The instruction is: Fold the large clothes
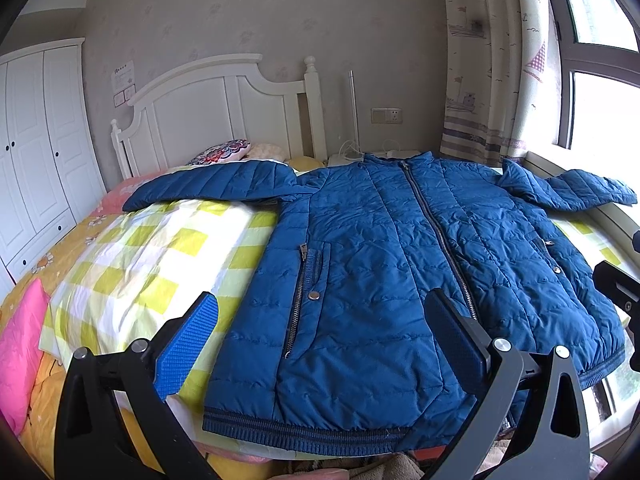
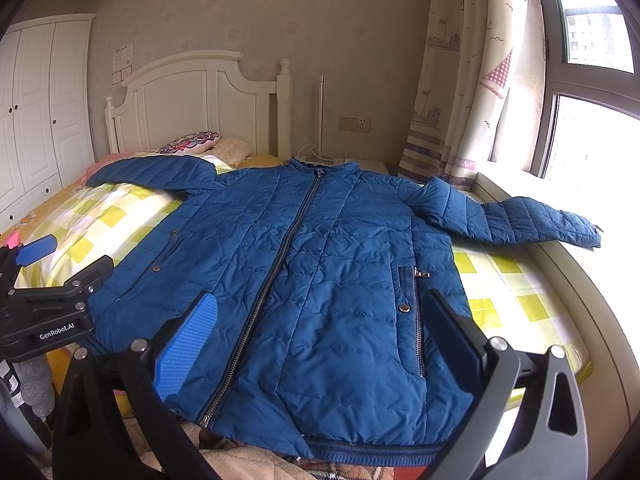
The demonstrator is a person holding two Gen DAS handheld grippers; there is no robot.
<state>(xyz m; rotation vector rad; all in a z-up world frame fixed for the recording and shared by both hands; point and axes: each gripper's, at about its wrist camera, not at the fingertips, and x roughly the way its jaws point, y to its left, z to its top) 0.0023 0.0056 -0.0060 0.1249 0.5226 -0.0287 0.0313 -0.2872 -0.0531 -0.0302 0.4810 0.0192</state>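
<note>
Jacket flat on bed, both tongs spread above its hem.

I see the blue quilted jacket (image 1: 380, 248) lying front up on the checked sheet (image 1: 152, 256) of the bed (image 2: 532, 304), zipped, collar toward the headboard (image 1: 208, 108), hem at the near edge. One sleeve (image 1: 208, 186) lies out across the sheet on the left; the other sleeve (image 2: 516, 220) reaches onto the window ledge (image 2: 568, 264) on the right. My left tongs (image 1: 320, 344) hang spread wide over the left half of the hem, pinching nothing. My right tongs (image 2: 320, 344) hang spread wide over the right half, also holding nothing. Wardrobe (image 1: 36, 152) at far left, curtain (image 2: 452, 92) by the window.
</note>
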